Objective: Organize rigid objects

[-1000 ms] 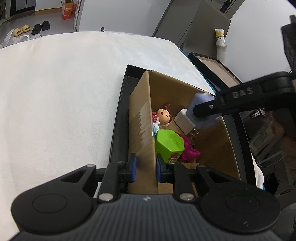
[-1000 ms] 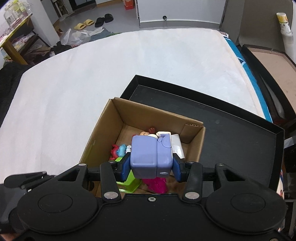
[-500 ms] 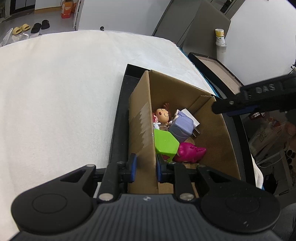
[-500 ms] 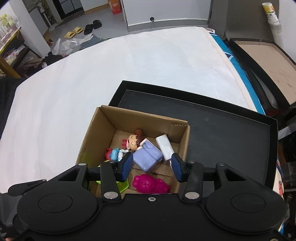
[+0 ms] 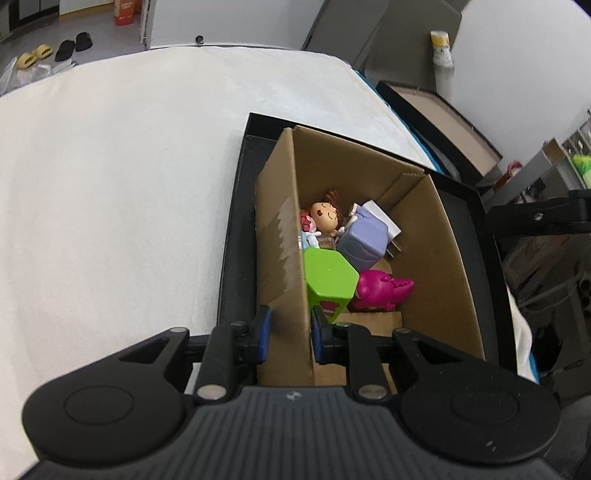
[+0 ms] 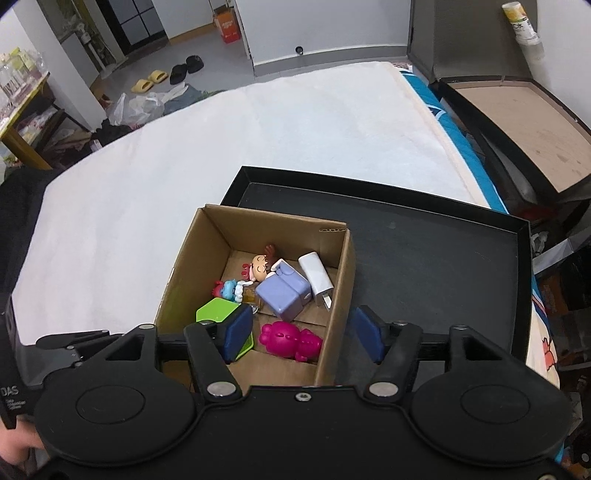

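Observation:
A cardboard box stands in a black tray on a white bed. Inside lie a lilac block figure, a white charger, a doll head, a green hexagonal piece and a magenta toy. My left gripper is shut on the box's near left wall. My right gripper hovers above the box; its jaws are opening, with nothing pressed between the pads. Its arm shows at the right of the left wrist view.
A second black tray with a brown base sits beyond the bed's right edge, with a white bottle behind it. Slippers and bags lie on the floor at the far left. The white bed cover stretches left of the box.
The right gripper let go of the lilac block figure, which now lies in the box, then rose and drew back right with its jaws wider. The left gripper kept its hold on the box wall.

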### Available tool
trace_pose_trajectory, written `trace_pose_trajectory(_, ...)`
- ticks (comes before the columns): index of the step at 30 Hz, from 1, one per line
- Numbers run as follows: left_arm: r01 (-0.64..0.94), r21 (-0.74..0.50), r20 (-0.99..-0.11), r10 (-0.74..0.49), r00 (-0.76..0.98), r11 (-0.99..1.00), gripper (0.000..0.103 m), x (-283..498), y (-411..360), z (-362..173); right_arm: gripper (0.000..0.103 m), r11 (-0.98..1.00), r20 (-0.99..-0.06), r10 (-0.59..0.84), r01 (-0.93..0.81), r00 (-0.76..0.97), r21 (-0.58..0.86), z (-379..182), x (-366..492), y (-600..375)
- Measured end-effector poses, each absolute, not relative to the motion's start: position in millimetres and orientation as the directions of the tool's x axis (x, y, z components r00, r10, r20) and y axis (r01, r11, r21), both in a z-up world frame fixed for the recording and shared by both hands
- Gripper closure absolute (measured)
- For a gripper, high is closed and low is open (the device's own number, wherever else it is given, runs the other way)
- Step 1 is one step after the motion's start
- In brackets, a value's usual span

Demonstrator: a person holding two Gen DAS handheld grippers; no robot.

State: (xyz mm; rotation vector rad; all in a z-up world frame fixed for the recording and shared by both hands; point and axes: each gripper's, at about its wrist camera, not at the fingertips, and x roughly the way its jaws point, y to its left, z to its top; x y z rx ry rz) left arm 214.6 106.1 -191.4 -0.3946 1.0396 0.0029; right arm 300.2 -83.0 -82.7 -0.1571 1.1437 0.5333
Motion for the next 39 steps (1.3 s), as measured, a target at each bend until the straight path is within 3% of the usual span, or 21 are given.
trace_pose_trajectory(11, -0.2, -0.26, -0.873, -0.142, 0.468, 0.945, 0.08, 211.2, 95.2, -164.1, 0.021, 0.869, -0.872, 0.361, -0.458, 0.331, 0.186, -70.6, 286.4, -110.1)
trace_pose_trajectory(15, -0.184, -0.256, -0.863, -0.139, 0.486, 0.949, 0.066, 206.9, 86.2, -146.4, 0.017, 0.877, -0.862, 0.368, -0.438, 0.348, 0.198, -66.3, 281.3, -124.1)
trace_pose_trajectory(17, -0.186, -0.258, -0.857, -0.135, 0.497, 0.948, 0.053, 203.7, 82.3, -137.8, 0.015, 0.881, -0.858, 0.367, -0.43, 0.359, 0.197, -64.1, 278.1, -130.8)
trace_pose_trajectory(21, -0.185, -0.257, -0.849, -0.13, 0.512, 0.948, 0.045, 195.9, 75.5, -122.9, 0.01, 0.885, -0.844, 0.372, -0.421, 0.386, 0.198, -56.7, 267.2, -144.7)
trace_pose_trajectory(25, -0.181, -0.258, -0.827, -0.12, 0.549, 0.949, 0.031, 184.3, 71.2, -104.1, 0.004, 0.889, -0.833, 0.361, -0.426, 0.419, 0.171, -49.0, 254.5, -157.7)
trace_pose_trajectory(31, -0.182, -0.241, -0.806, -0.092, 0.585, 0.953, 0.022, 164.9, 64.2, -76.7, 0.0, 0.905, -0.802, 0.351, -0.395, 0.483, 0.158, -35.1, 237.9, -176.2)
trace_pose_trajectory(39, -0.167, -0.205, -0.748, -0.045, 0.662, 0.964, 0.021, 133.1, 55.9, -36.3, 0.0, 0.913, -0.742, 0.346, -0.387, 0.574, 0.127, -3.4, 209.9, -195.1)
